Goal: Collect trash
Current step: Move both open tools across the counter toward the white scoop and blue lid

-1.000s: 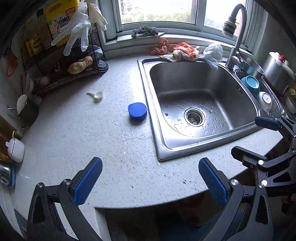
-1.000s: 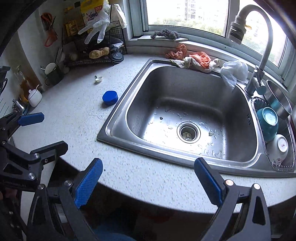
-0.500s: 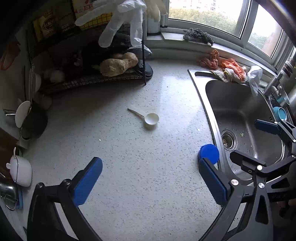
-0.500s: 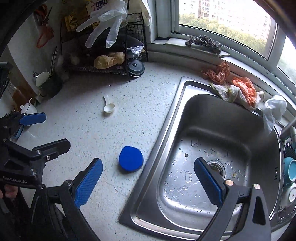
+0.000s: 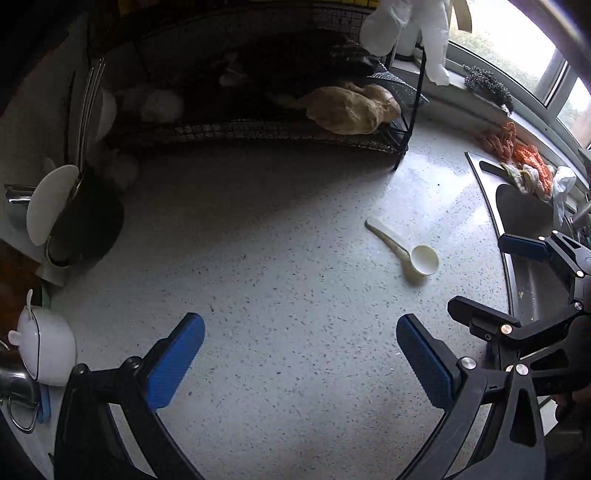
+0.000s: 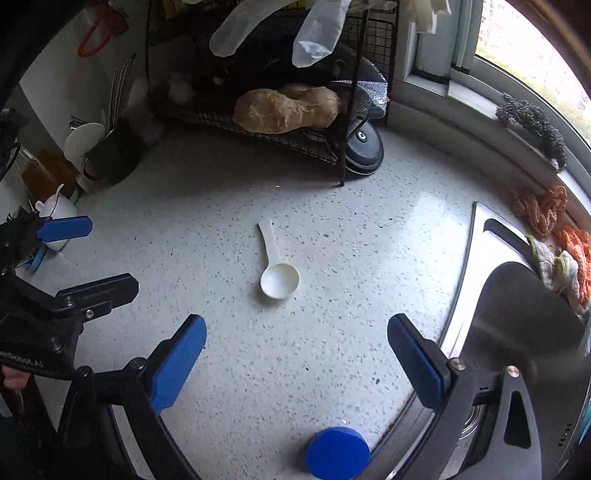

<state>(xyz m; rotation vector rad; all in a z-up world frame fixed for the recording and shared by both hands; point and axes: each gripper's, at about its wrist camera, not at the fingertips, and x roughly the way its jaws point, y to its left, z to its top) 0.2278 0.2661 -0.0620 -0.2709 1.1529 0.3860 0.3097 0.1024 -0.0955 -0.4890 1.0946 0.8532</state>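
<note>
A wire rack at twelve o'clock holds ginger root; orange cloths at three o'clock edge the sink.

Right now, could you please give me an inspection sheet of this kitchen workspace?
Surface: speckled countertop, bare in the middle, steel sink at its right edge.
Job's things: white plastic scoop lying flat, bowl toward the cameras; blue round lid flat beside the sink rim.
Clutter: wire rack holding a brown lumpy item; plastic gloves hanging from it; orange and pale cloths behind the sink; small white pot at far left.
Grippers: left gripper open, empty; right gripper open, empty, scoop just ahead of it.
Cables: nothing seen.
Surroundings: window sill with a dark scrubber.
</note>
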